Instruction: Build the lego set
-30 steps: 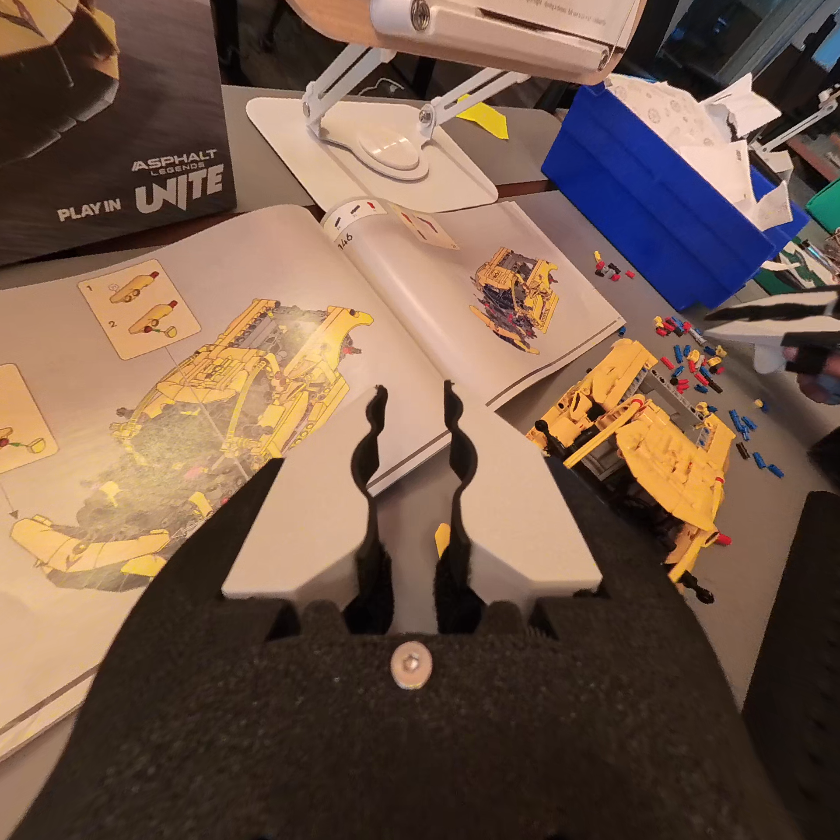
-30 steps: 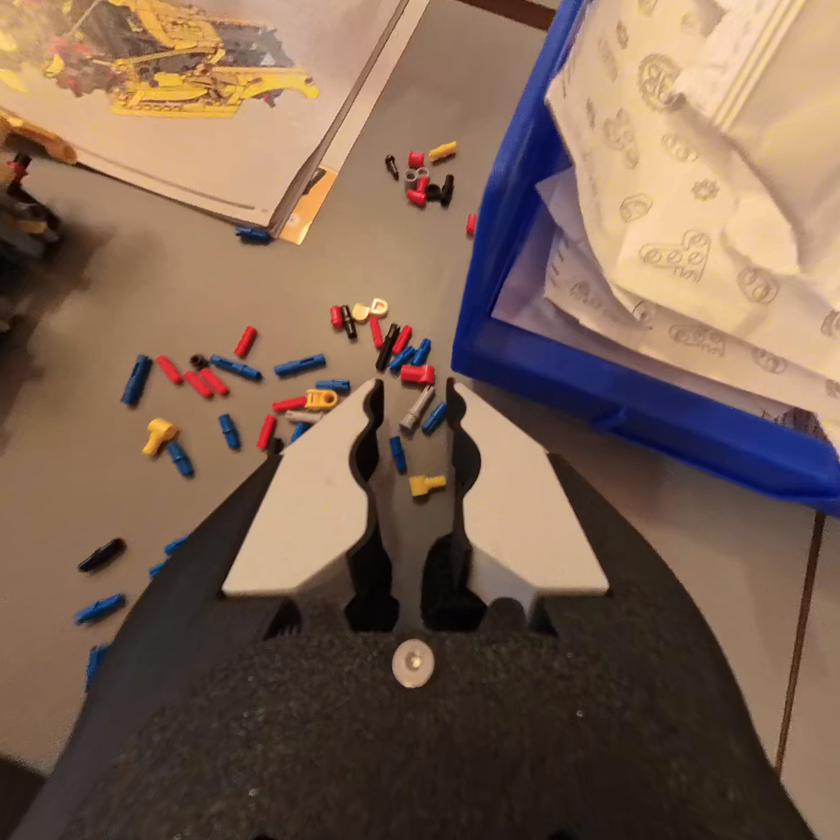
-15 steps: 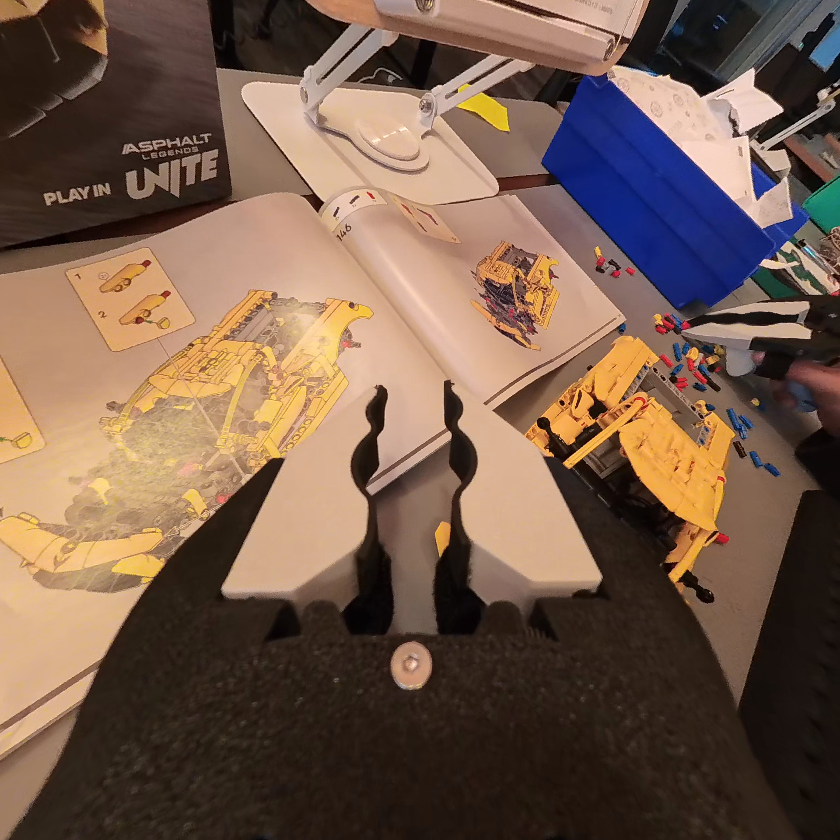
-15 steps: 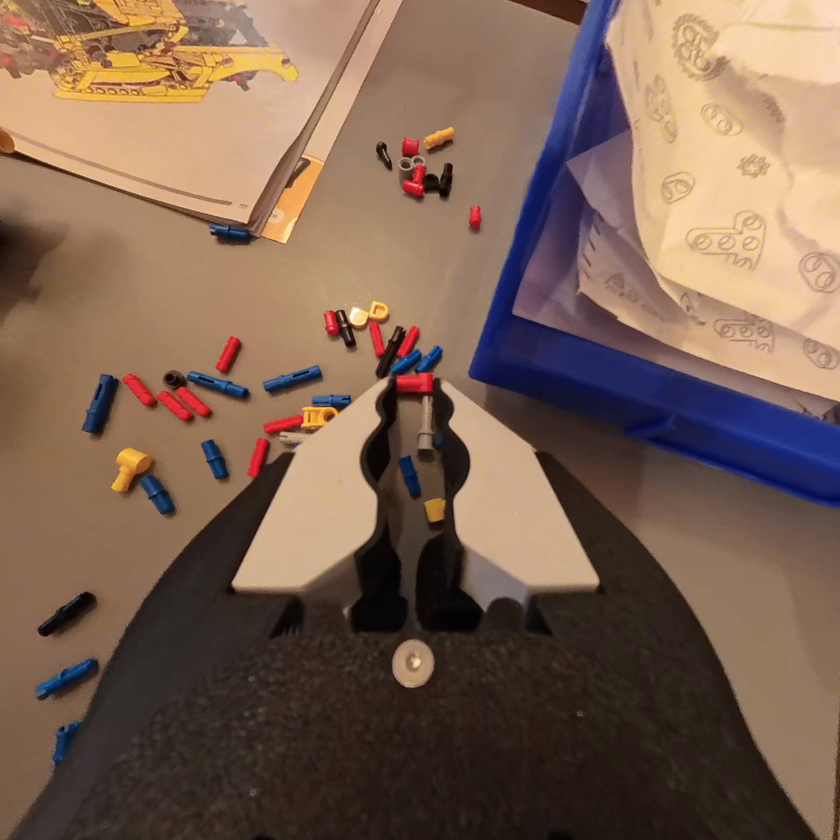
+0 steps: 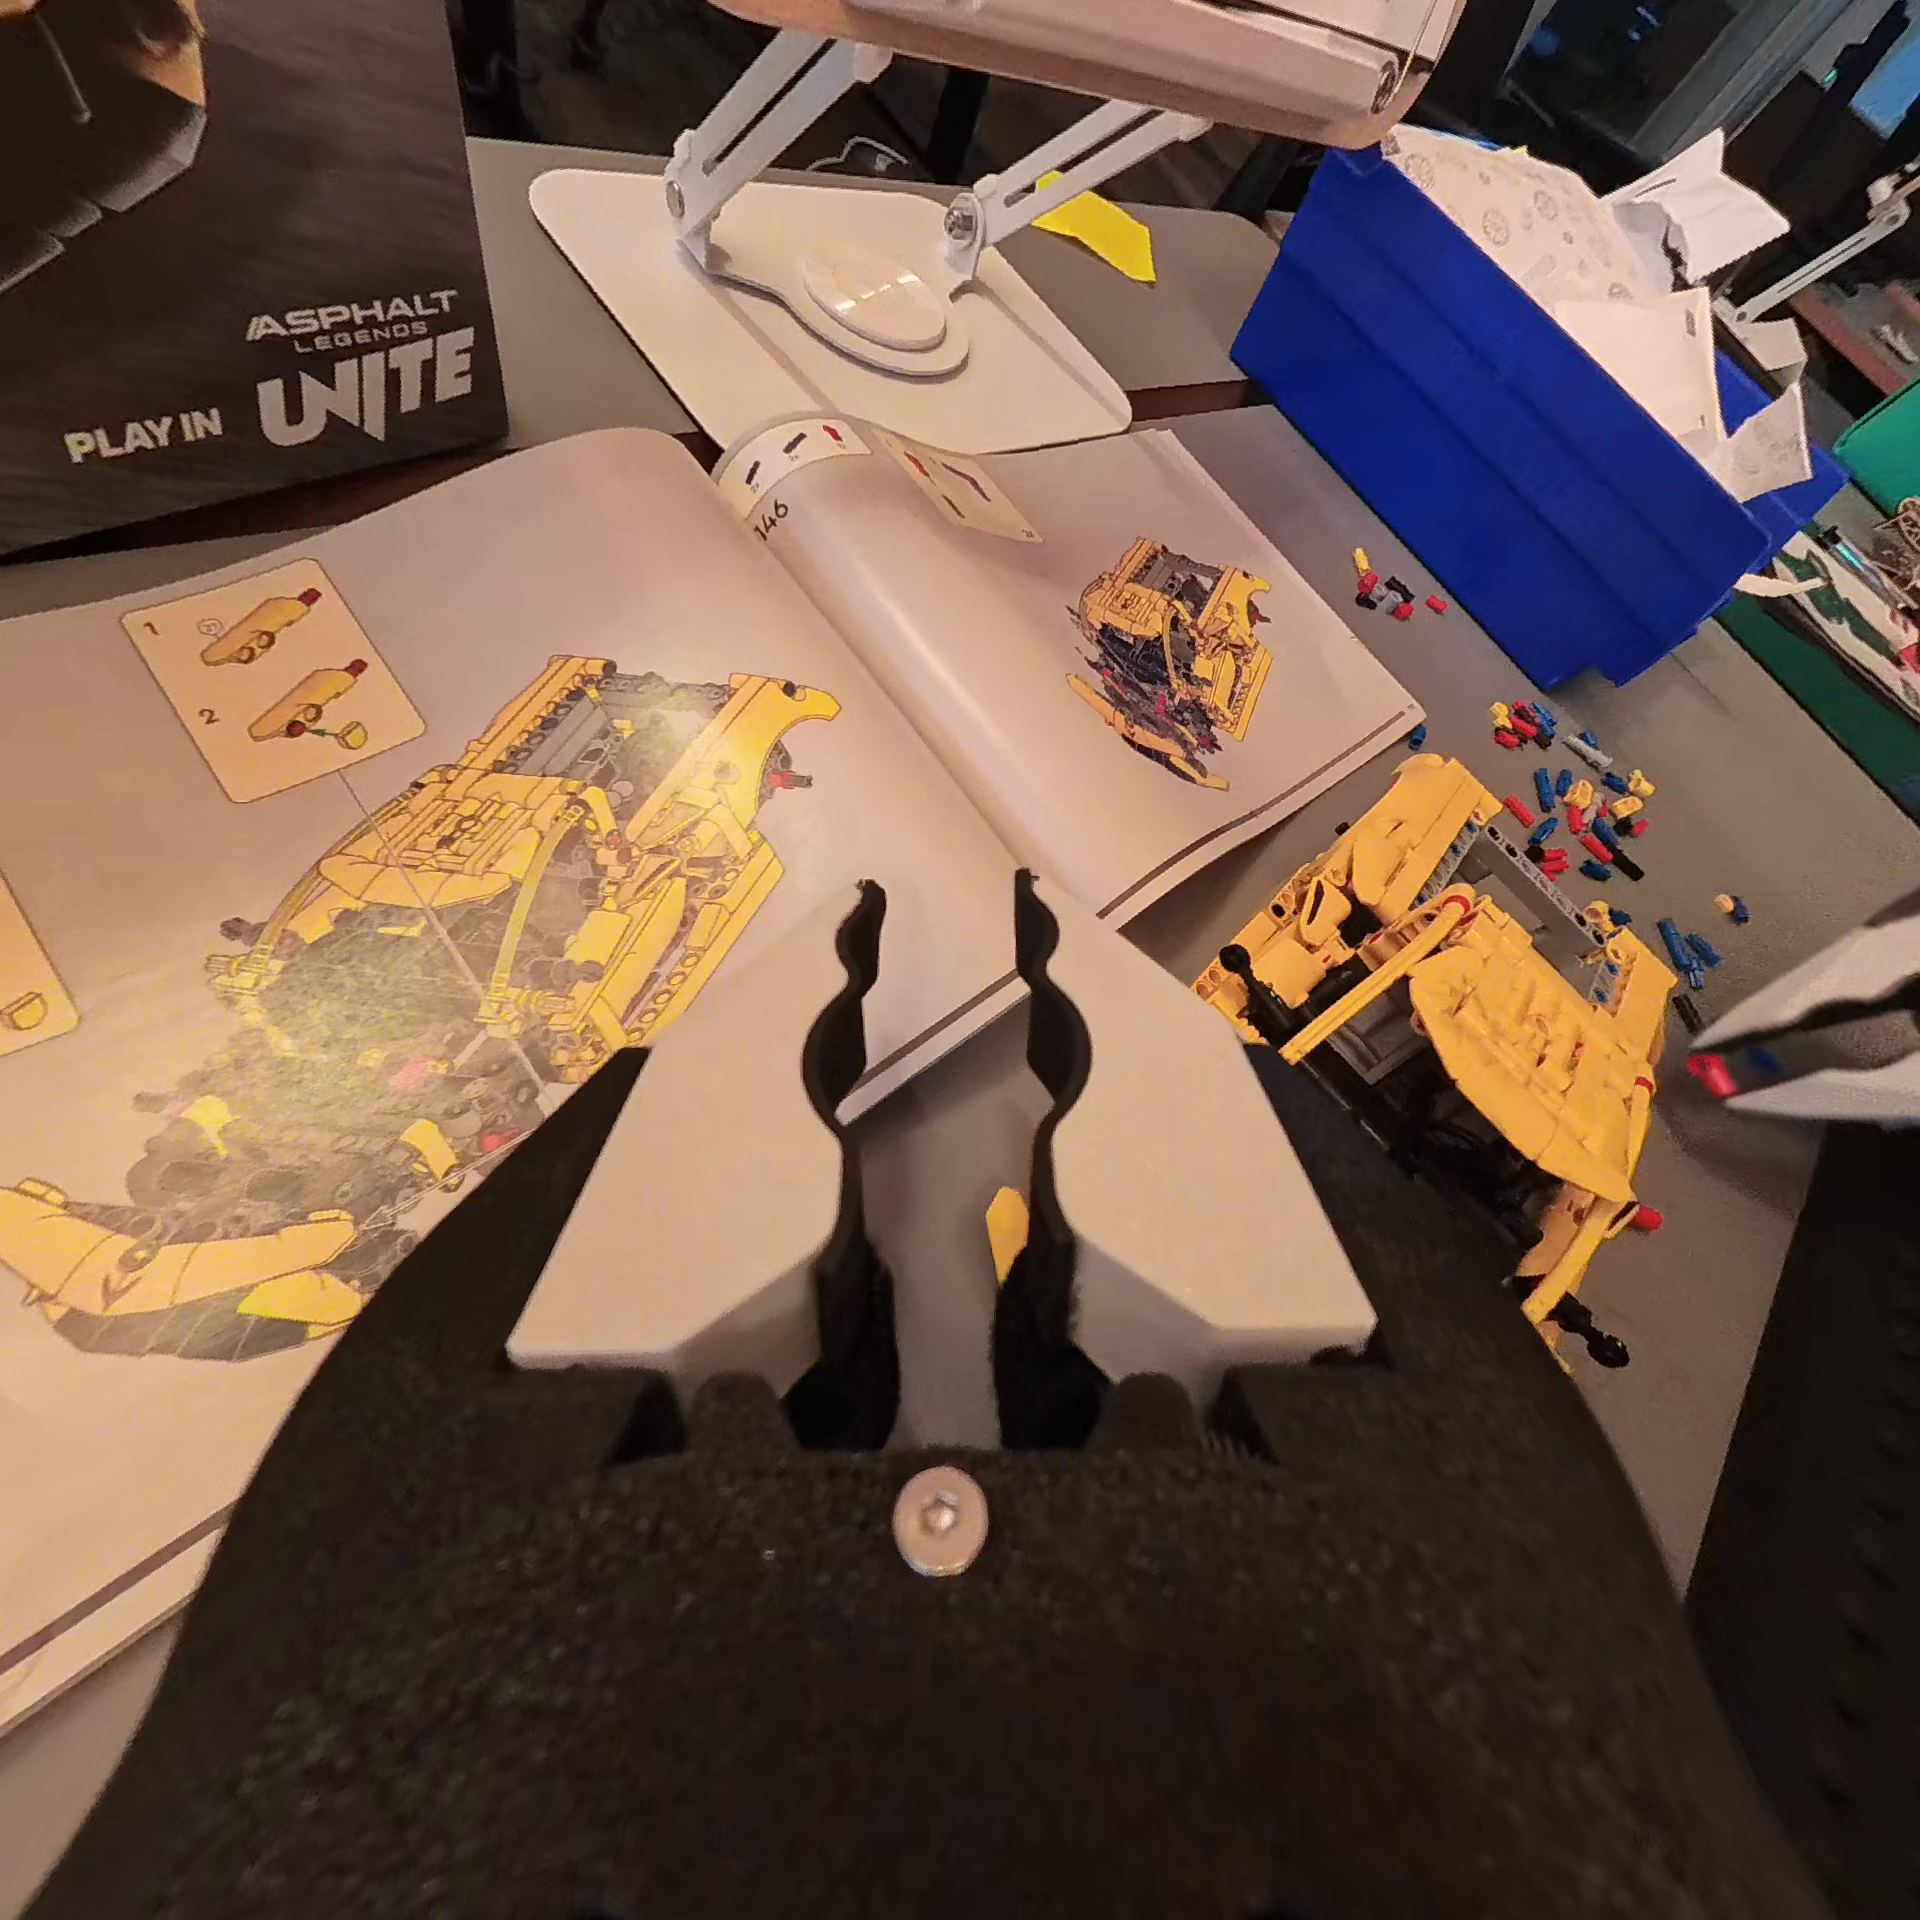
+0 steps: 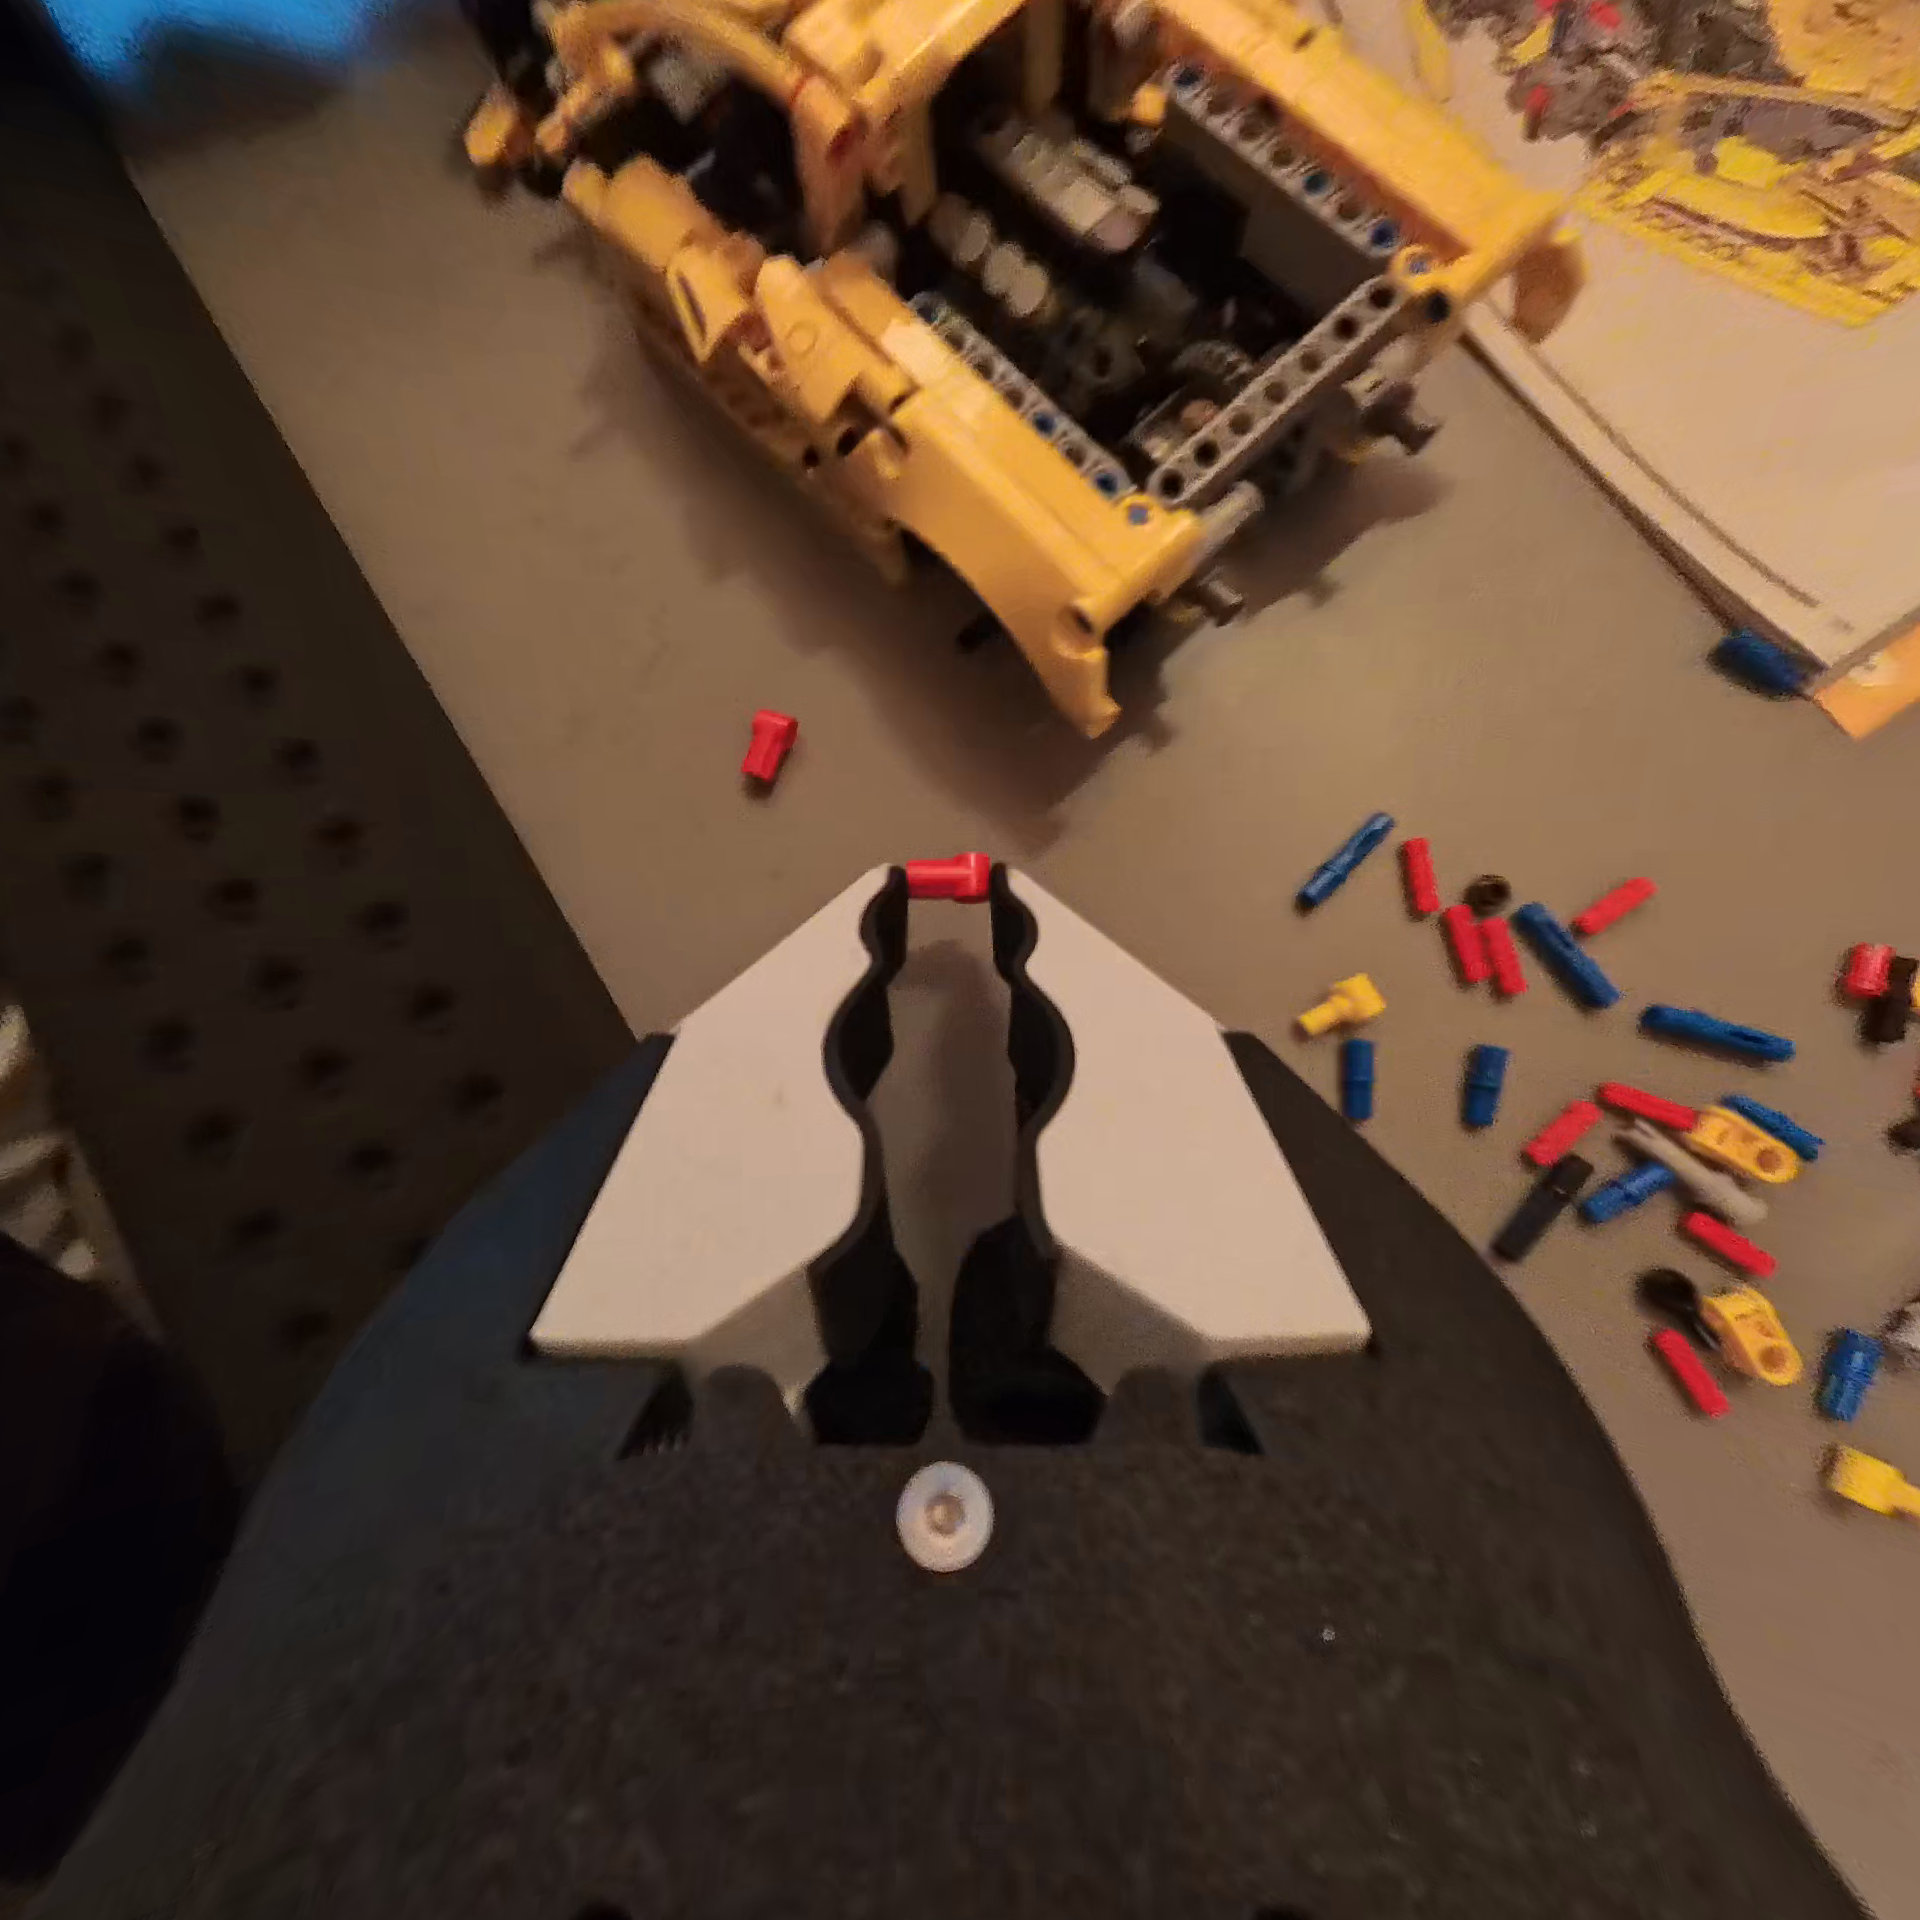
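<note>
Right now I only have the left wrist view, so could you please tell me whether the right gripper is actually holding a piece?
Observer: Yes. The right gripper is shut on a small red pin, held crosswise at the very fingertips.
Operator: Thank you. Where is it pointing?
Observer: Toward the open, grey-framed end of the yellow model, and well apart from it.
Operator: Is anything lying between them?
Observer: One loose red piece lies on the table between them, slightly to the left.
</note>
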